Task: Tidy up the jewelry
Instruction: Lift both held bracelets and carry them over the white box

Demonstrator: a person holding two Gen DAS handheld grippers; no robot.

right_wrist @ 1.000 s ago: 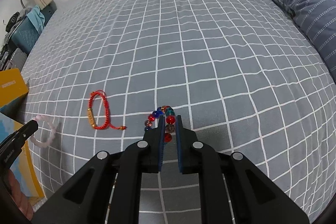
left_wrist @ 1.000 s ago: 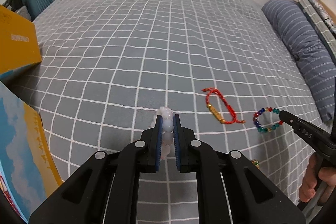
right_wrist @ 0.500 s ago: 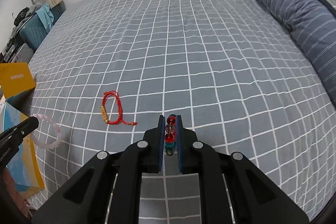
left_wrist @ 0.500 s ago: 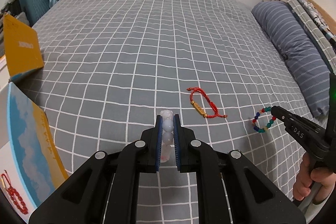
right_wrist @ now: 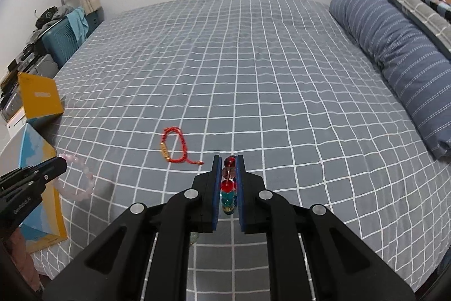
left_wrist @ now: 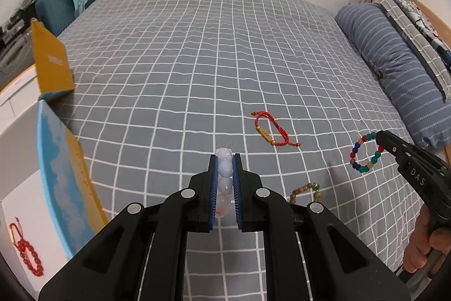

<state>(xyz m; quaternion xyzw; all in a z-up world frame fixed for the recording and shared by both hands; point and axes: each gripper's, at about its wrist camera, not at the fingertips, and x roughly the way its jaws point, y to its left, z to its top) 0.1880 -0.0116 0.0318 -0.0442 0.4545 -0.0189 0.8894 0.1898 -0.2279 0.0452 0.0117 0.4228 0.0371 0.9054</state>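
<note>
While both tools hang above grey white-grid bedspread (left_wrist: 197, 69), left gripper (left_wrist: 225, 160) pinches pale pink bead bracelet (left_wrist: 224, 174), blue pads closed to bead width. Right gripper (right_wrist: 228, 161) likewise clamps multicoloured glass-bead bracelet (right_wrist: 229, 185), loop dangling clear of bed. Red cord bracelet with gold tube (left_wrist: 269, 130) lies on bedspread between them. Brown wooden-bead bracelet (left_wrist: 305, 192) on bedspread near left tool.

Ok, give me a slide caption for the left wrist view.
Left gripper clamps a pale pink bead bracelet above the grey checked bedspread; right gripper lifts a multicoloured glass bead bracelet.
</note>
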